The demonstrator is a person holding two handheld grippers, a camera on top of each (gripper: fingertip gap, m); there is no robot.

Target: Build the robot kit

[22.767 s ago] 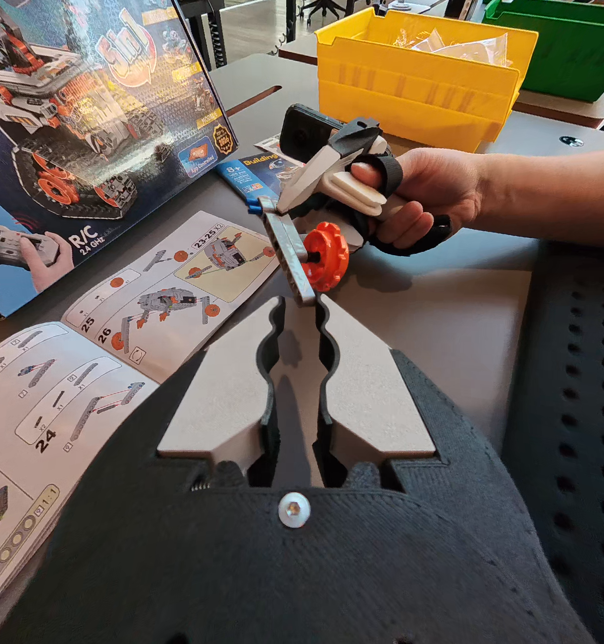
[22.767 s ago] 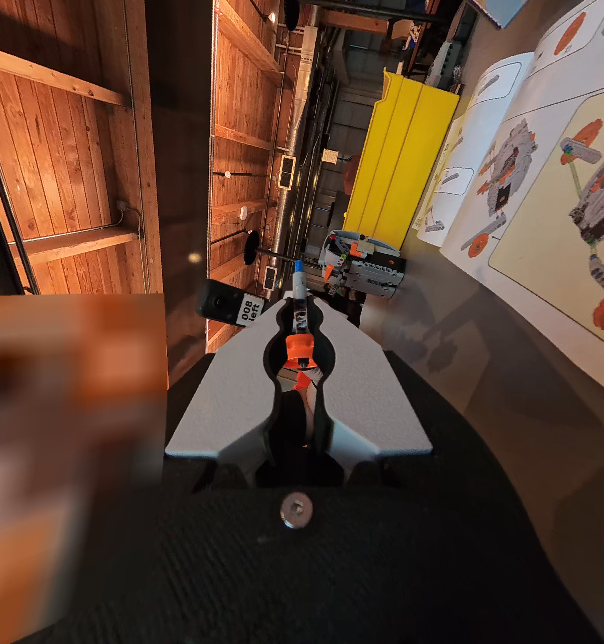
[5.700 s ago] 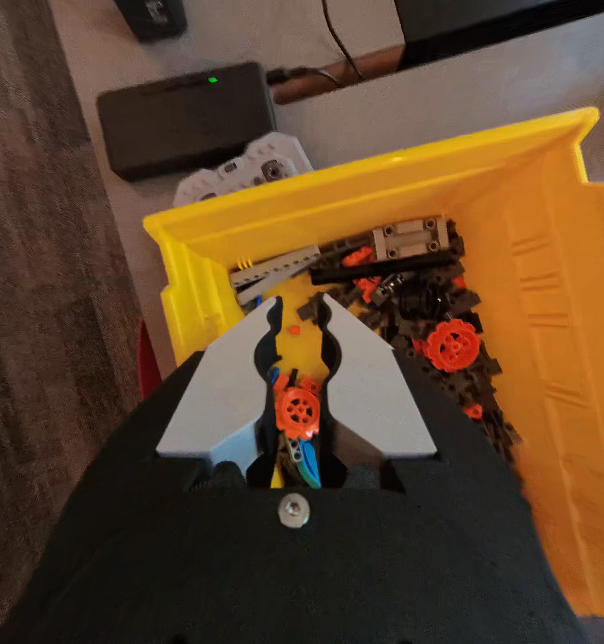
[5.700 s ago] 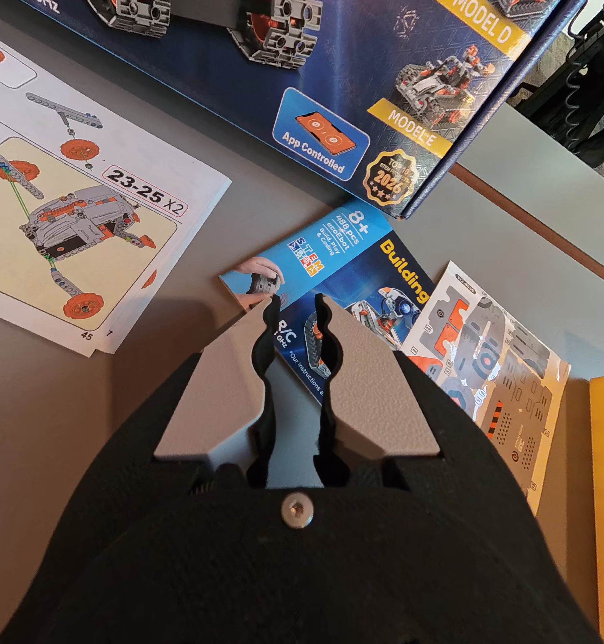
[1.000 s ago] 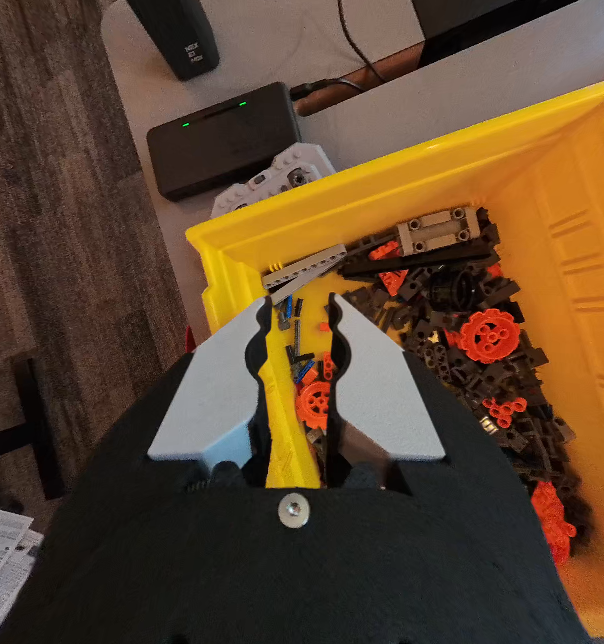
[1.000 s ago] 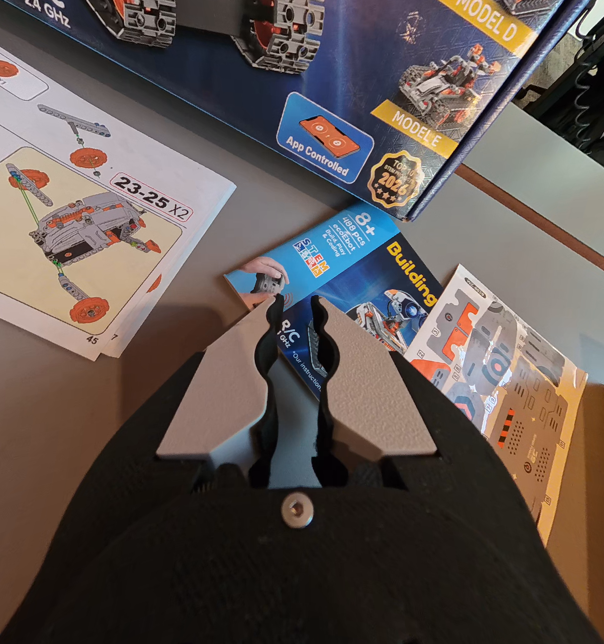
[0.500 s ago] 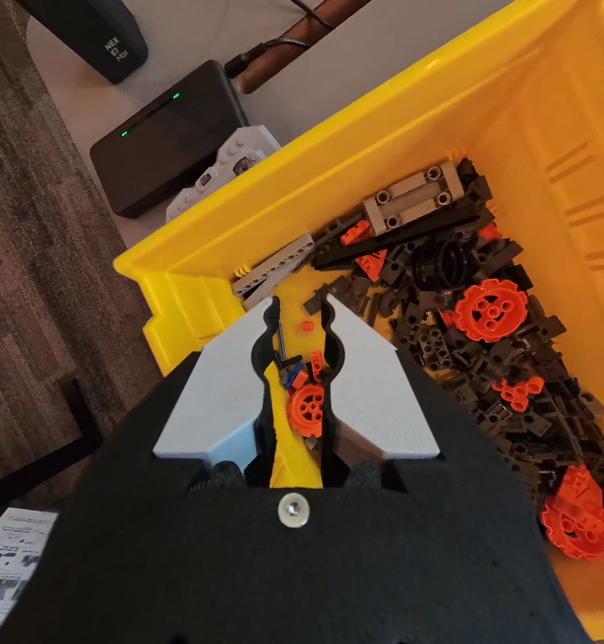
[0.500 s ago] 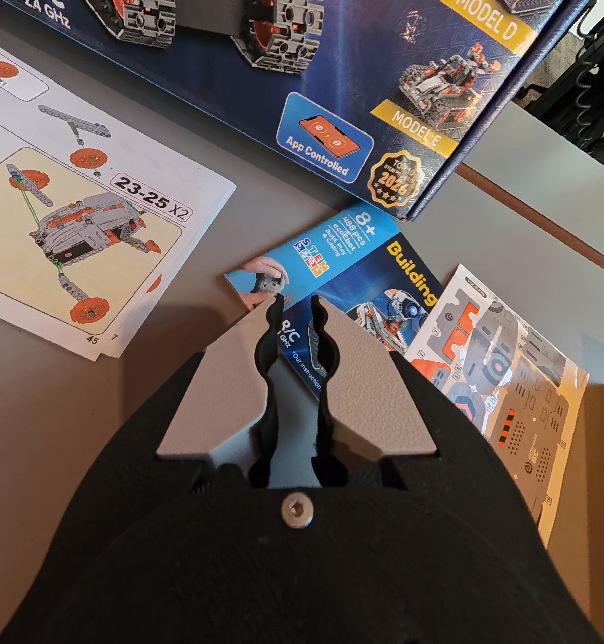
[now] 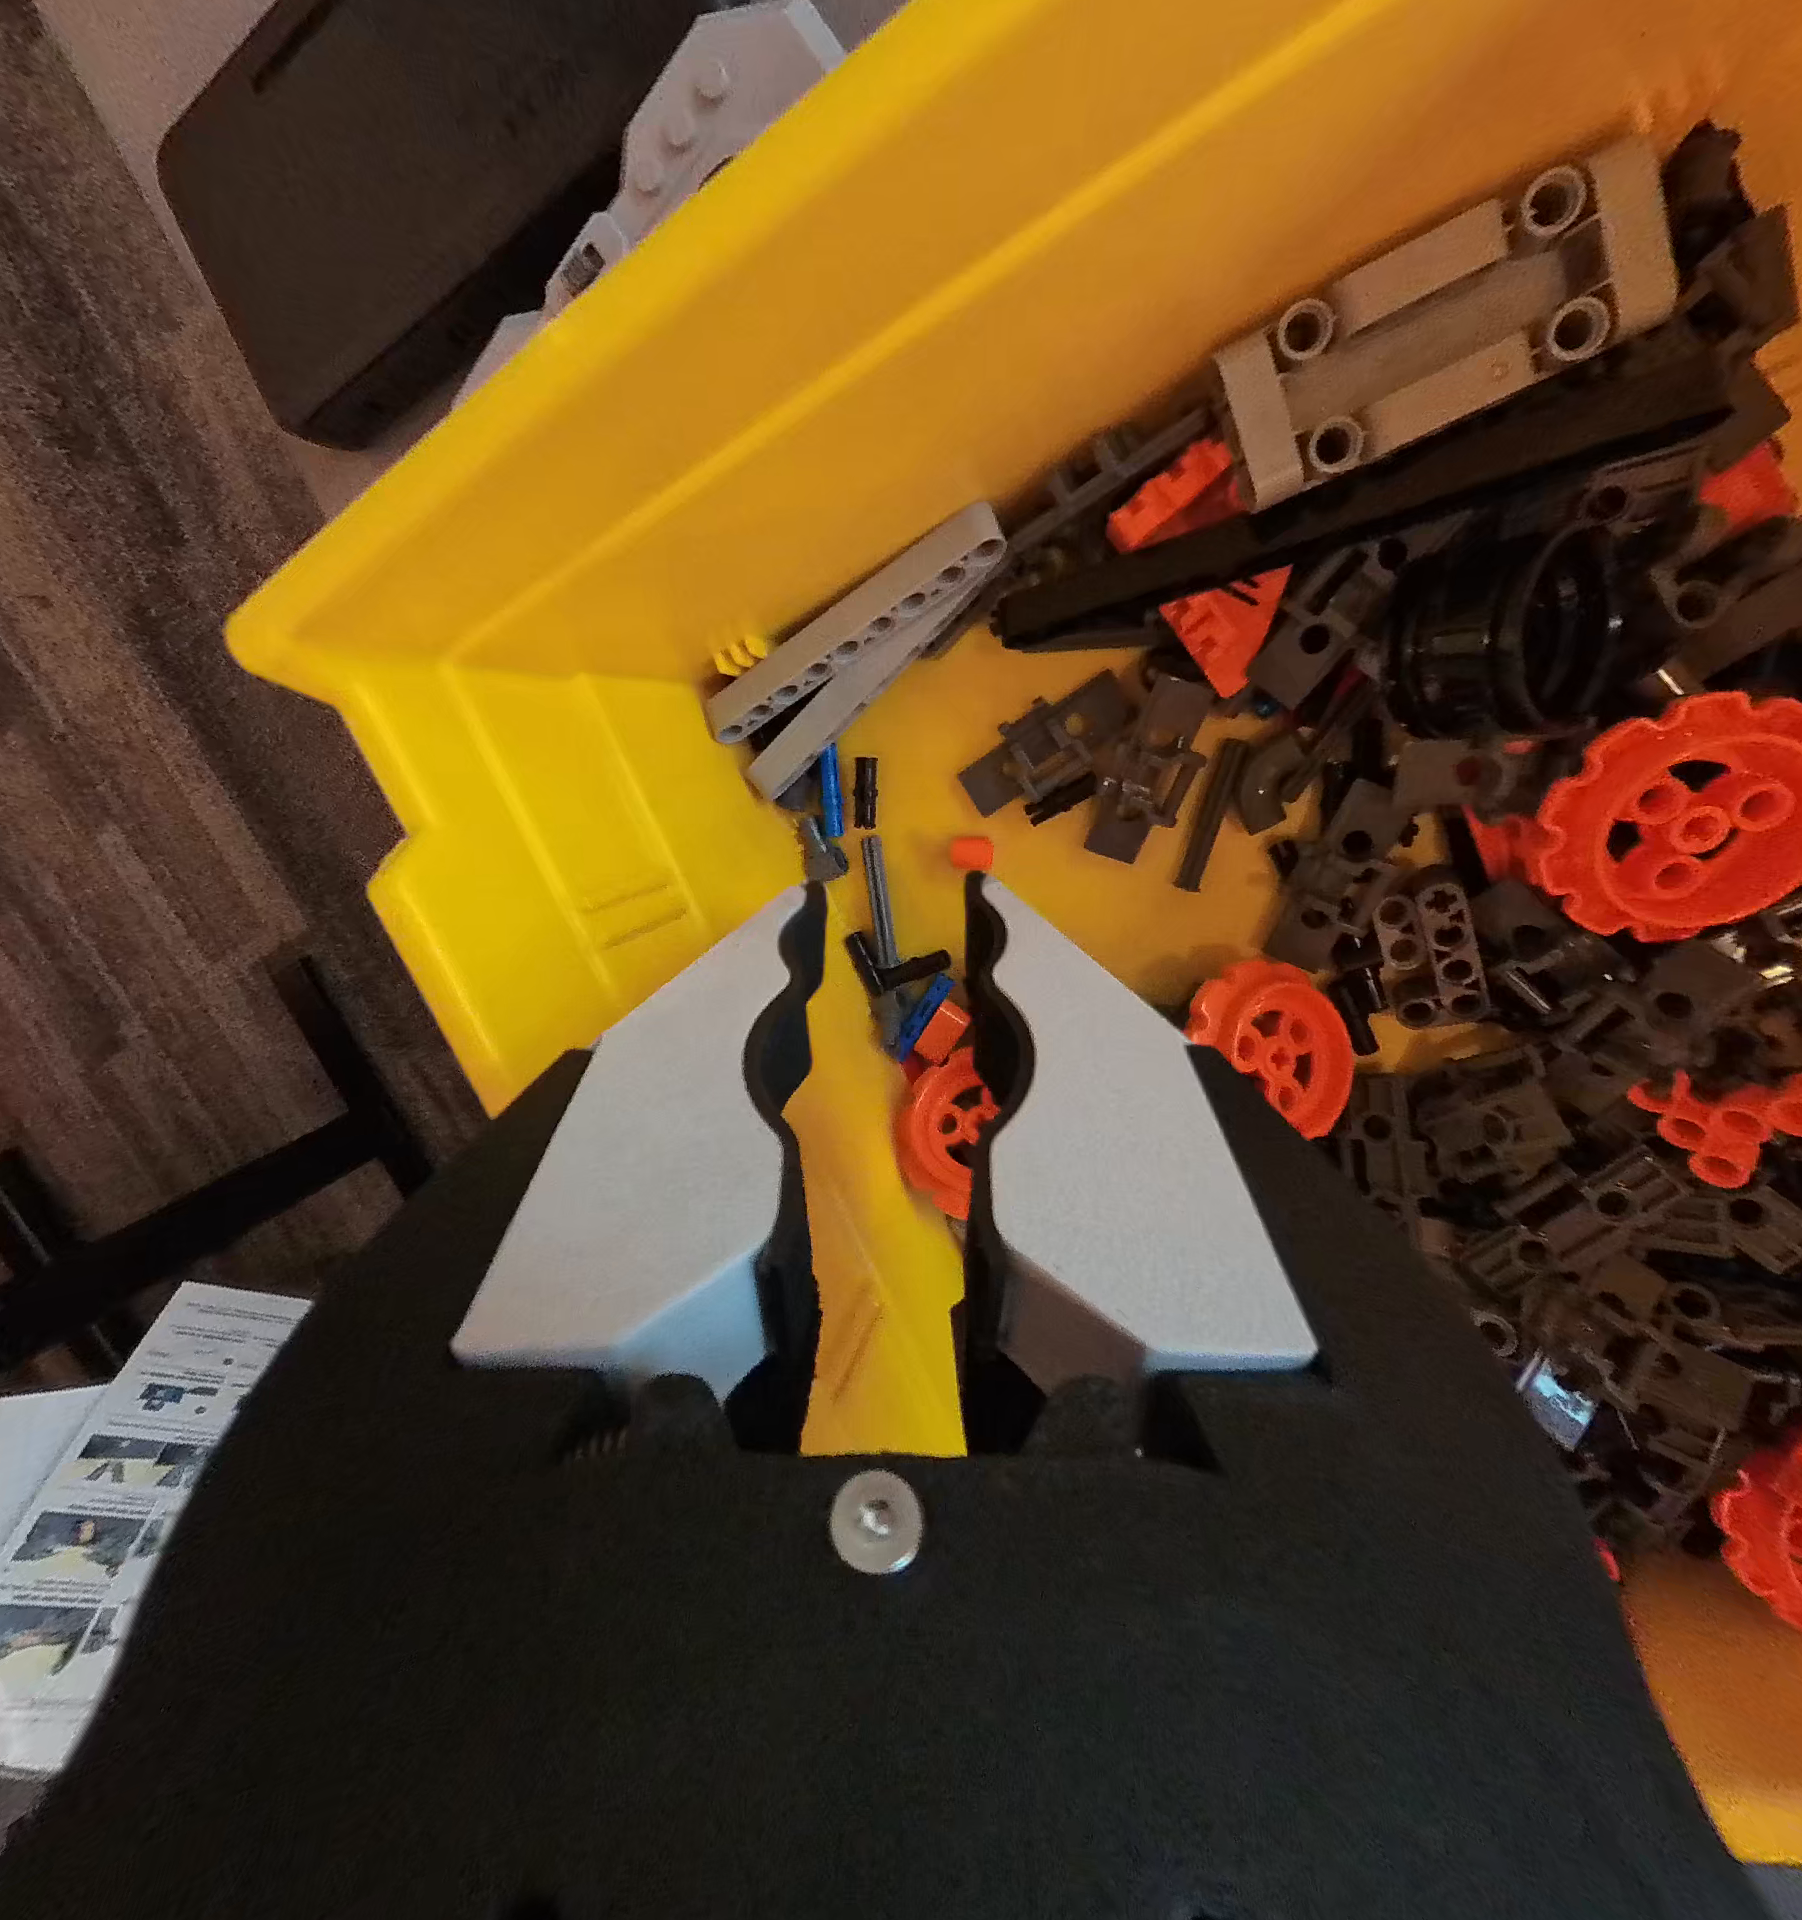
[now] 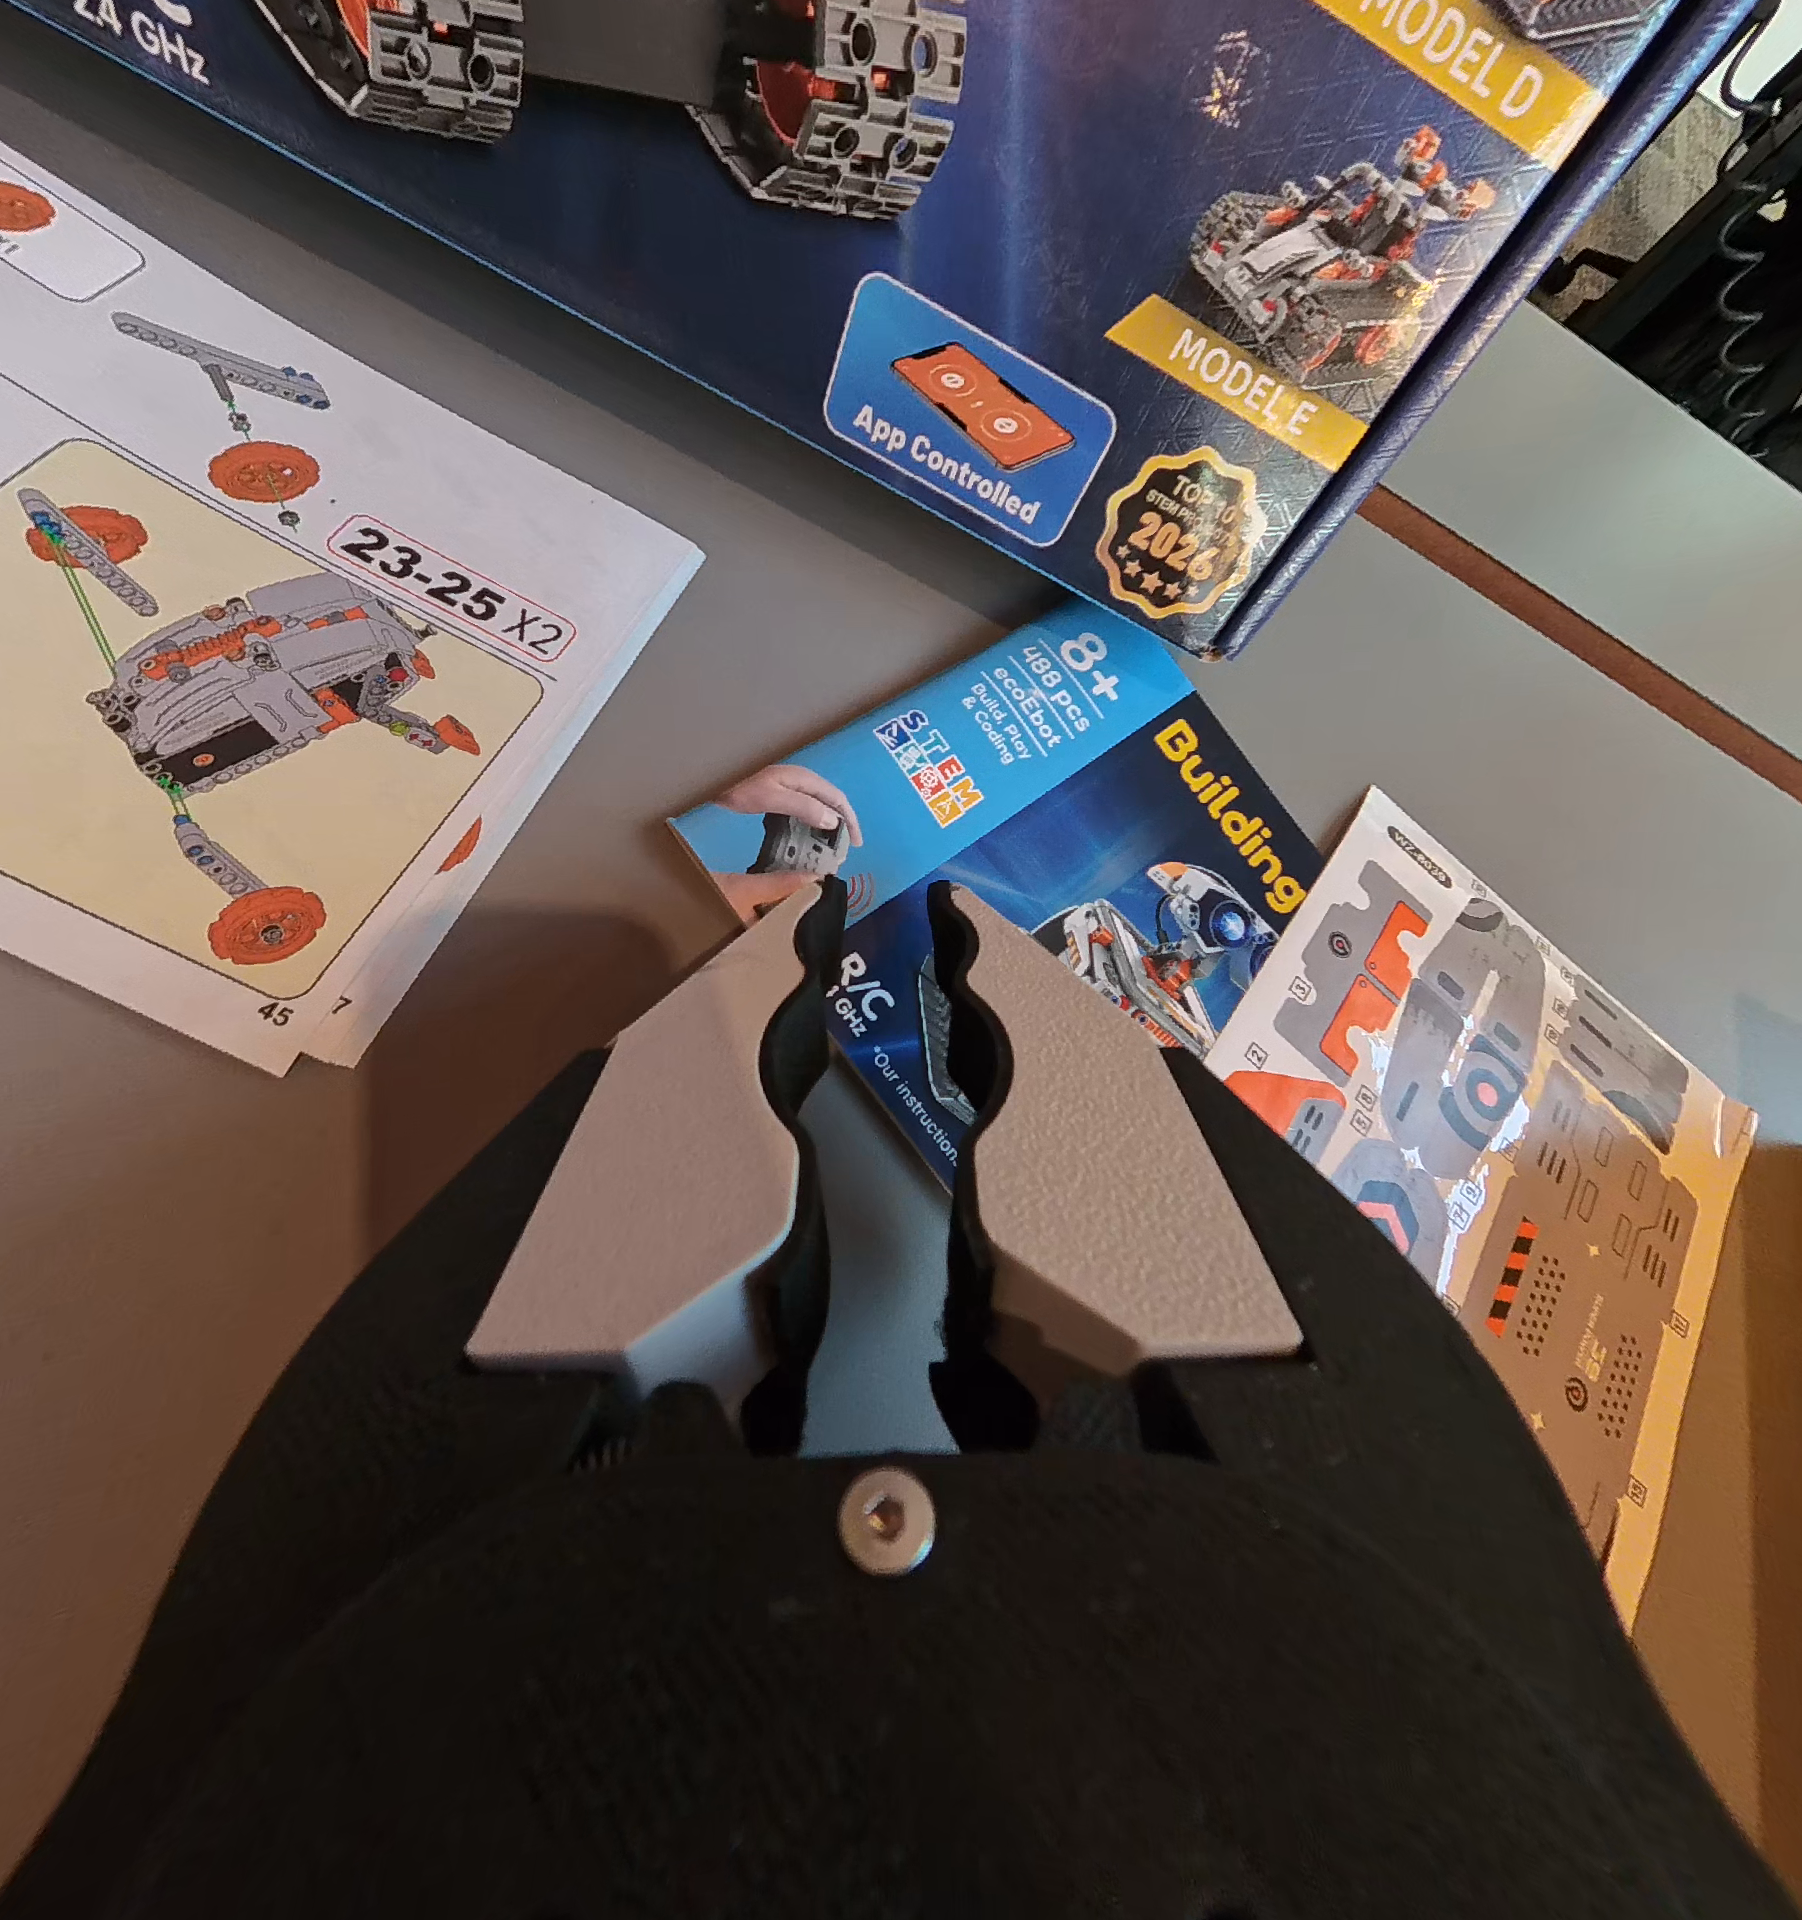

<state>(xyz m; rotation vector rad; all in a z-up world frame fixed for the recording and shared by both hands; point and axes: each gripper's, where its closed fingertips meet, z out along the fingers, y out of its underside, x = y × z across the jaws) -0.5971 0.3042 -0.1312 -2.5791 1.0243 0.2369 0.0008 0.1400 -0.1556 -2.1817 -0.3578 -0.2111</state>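
My left gripper is open and empty, low over the near left corner of a yellow bin of loose building parts. Between its jaws lie small black and blue pins, a thin grey axle and a small orange wheel. A second orange wheel and a large orange gear lie to the right among dark grey pieces. My right gripper is open and empty, just above a blue booklet on the grey table.
Grey beams and a grey frame piece lie by the bin's far wall. A black device sits behind the bin. An open instruction manual, a blue product box and a sticker sheet surround the booklet. My hands' fingertips stand some 60 cm from each other. My left tips are roughly 11 cm from the large orange gear.
My left gripper has moved down and closer into the bin's corner, and the view has turned, so the parts look larger. My right gripper has stayed still.
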